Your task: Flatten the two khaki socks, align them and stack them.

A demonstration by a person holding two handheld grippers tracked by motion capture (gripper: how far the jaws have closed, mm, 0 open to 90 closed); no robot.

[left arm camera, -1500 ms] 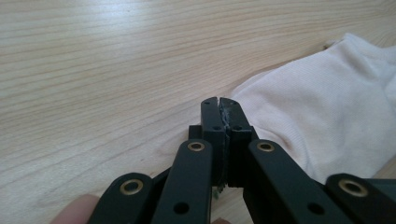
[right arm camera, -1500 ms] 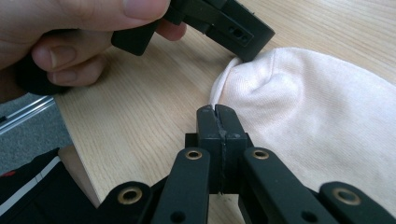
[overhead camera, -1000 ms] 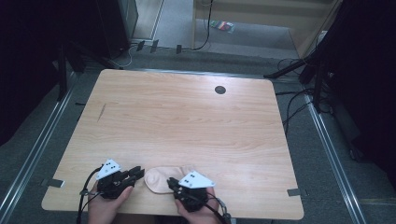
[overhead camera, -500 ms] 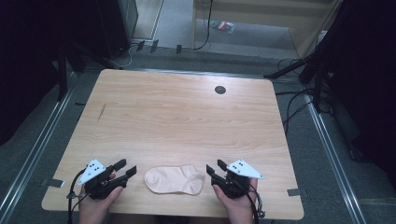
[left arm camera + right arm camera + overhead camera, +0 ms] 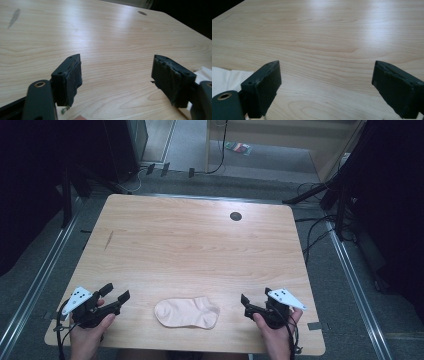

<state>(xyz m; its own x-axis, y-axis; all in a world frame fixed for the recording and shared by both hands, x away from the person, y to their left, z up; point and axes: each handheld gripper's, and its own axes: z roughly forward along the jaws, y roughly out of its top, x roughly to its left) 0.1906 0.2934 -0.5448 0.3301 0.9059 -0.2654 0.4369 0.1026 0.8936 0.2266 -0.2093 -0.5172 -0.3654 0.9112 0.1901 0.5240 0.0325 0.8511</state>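
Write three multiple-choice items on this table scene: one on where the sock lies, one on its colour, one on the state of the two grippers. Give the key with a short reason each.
1. Where does the sock lie on the table?
A. By the dark hole at the far edge
B. Near the person's edge, between the two grippers
C. On the floor beside the table

2. What colour is the sock?
A. Pale pink
B. Dark blue
C. Black

3. How do the left gripper and the right gripper stand?
A. Both shut on the sock
B. Left shut, right open
C. Both open, holding nothing

Key: 1 B, it lies flat between the grippers at the near edge. 2 A, the high view shows pale pink fabric. 3 C, each gripper view shows bare wood between parted jaws.
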